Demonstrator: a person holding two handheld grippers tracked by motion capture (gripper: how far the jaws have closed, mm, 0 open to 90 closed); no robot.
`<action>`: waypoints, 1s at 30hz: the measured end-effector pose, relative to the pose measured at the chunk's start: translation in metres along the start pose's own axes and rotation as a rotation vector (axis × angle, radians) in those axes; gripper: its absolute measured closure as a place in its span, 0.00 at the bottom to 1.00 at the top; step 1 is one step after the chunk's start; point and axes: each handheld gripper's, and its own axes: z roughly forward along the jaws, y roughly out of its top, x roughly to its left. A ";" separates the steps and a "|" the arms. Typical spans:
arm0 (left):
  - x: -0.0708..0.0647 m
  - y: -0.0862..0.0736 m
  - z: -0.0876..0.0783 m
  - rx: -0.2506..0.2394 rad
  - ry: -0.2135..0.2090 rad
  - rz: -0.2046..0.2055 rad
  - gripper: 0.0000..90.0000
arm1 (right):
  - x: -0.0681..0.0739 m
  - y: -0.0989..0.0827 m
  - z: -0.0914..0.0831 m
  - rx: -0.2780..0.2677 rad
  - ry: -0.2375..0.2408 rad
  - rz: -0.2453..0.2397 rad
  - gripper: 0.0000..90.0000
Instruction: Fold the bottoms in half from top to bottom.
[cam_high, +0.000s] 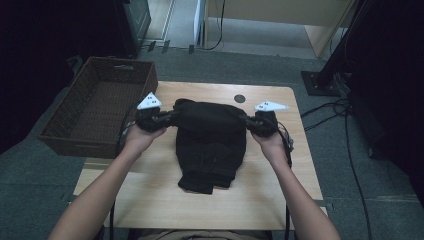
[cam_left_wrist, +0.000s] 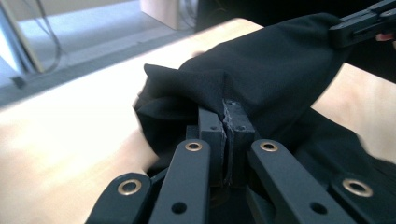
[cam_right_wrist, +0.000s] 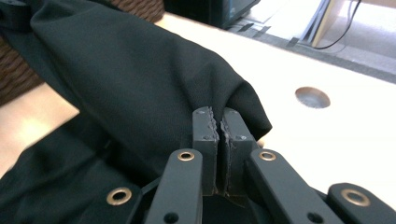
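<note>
Both sets of jaws are pinched tight on thin folds of the black garment (cam_high: 210, 145): the left gripper (cam_left_wrist: 227, 109) on one far corner, the right gripper (cam_right_wrist: 218, 122) on the other. The far edge hangs stretched between them above the table (cam_high: 150, 200); the rest trails down onto the wood. The bites look shallow, though dark cloth hides their depth, so a sharp tug could slip a corner free. A basket (cam_high: 100, 107) sits left.
</note>
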 end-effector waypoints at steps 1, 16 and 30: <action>-0.003 -0.008 -0.001 0.012 -0.011 -0.010 0.99 | 0.004 -0.007 -0.003 0.013 0.009 -0.002 0.96; -0.015 -0.085 0.022 0.222 -0.064 -0.080 0.97 | 0.024 -0.094 0.021 0.212 0.035 0.018 0.94; -0.001 -0.074 0.037 0.186 -0.049 -0.131 0.80 | -0.004 -0.084 0.038 0.142 0.024 0.053 0.80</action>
